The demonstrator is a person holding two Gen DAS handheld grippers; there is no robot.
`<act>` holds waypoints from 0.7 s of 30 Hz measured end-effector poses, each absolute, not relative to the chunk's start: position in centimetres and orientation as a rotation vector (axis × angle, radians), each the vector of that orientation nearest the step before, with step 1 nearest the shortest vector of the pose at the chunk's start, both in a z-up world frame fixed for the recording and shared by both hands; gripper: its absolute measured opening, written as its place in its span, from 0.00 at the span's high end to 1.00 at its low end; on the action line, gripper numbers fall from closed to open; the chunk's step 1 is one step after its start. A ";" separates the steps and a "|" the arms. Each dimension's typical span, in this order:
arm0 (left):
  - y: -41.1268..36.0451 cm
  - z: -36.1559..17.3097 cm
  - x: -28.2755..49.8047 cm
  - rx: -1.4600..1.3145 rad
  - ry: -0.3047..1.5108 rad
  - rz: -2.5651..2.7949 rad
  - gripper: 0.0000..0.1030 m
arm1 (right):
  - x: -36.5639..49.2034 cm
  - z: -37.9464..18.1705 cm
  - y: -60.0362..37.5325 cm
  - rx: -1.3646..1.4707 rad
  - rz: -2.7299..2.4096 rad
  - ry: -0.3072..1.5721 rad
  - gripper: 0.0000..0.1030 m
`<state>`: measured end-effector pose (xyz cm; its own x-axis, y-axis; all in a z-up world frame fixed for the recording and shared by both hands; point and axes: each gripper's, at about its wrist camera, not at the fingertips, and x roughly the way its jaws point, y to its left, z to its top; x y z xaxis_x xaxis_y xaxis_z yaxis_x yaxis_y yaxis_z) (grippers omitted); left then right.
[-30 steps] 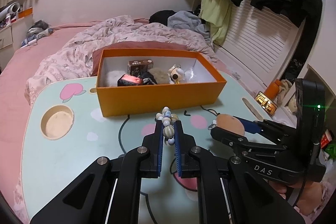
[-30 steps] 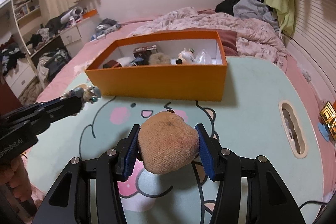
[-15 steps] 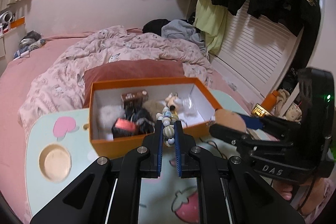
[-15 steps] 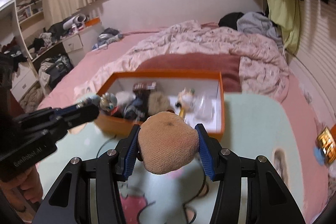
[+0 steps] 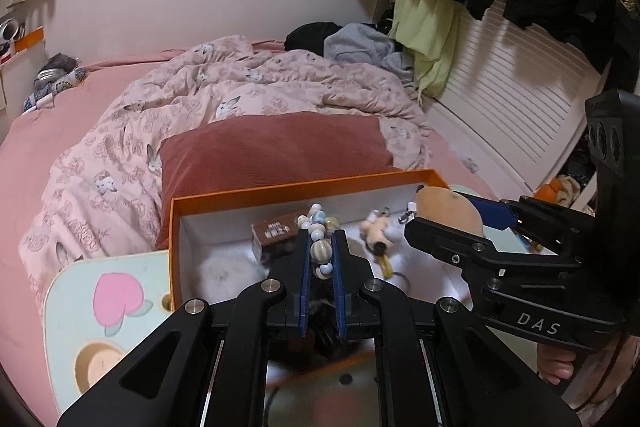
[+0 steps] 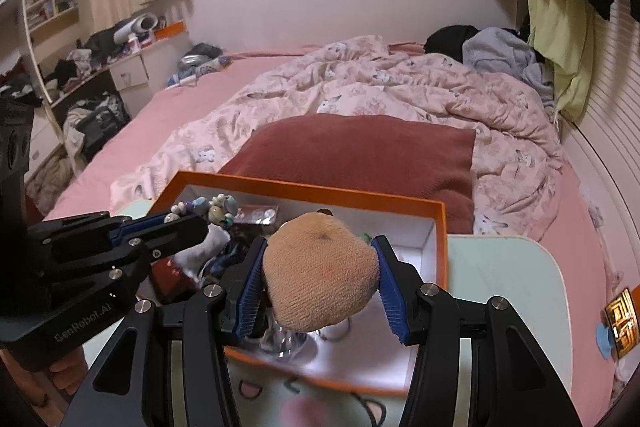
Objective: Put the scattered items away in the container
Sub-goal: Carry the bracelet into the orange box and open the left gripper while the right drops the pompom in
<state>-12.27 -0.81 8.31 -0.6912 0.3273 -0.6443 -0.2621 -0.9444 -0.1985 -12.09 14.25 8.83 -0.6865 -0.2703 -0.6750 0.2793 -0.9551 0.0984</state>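
Observation:
The orange box [image 5: 280, 189] [image 6: 439, 227] with a white inside stands on the pale green table. My left gripper [image 5: 320, 251] is shut on a string of pale beads [image 5: 319, 239] and hangs over the box's middle. My right gripper [image 6: 318, 267] is shut on a tan plush toy [image 6: 320, 267] above the box's right half. In the left wrist view the right gripper [image 5: 448, 215] with the plush toy [image 5: 448, 207] hovers at the box's right end. In the right wrist view the left gripper [image 6: 192, 217] carries the beads [image 6: 218, 207] over the box's left end.
Inside the box lie a brown carton [image 5: 276, 229], a small plush keychain [image 5: 376, 235], a white fluffy item [image 5: 224, 273] and dark items. The table [image 5: 80, 291] [image 6: 512, 299] has a cartoon print. Beyond it are a red pillow [image 6: 360, 155] and a rumpled pink quilt [image 5: 240, 87] on the bed.
Both grippers have travelled forward from in front of the box to above its inside, each still holding its item. The box now sits low and close in both views.

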 end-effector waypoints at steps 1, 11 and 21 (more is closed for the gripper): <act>-0.8 8.1 -12.6 -1.028 -0.127 2.623 0.90 | -12.5 8.7 14.1 1.059 -2.638 0.021 0.50; -0.7 6.4 -14.4 -1.105 -0.108 2.633 0.88 | -14.7 7.3 14.2 1.105 -2.662 0.028 0.44; -1.1 7.7 -13.7 -1.046 -0.102 2.727 0.32 | -14.8 7.7 15.8 1.106 -2.749 -0.050 0.23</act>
<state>-13.70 -1.15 7.65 -0.7227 0.2275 -0.6527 -0.1783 -0.9737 -0.1419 -14.80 15.81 7.66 -0.7075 -0.1770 -0.6842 0.1519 -0.9836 0.0973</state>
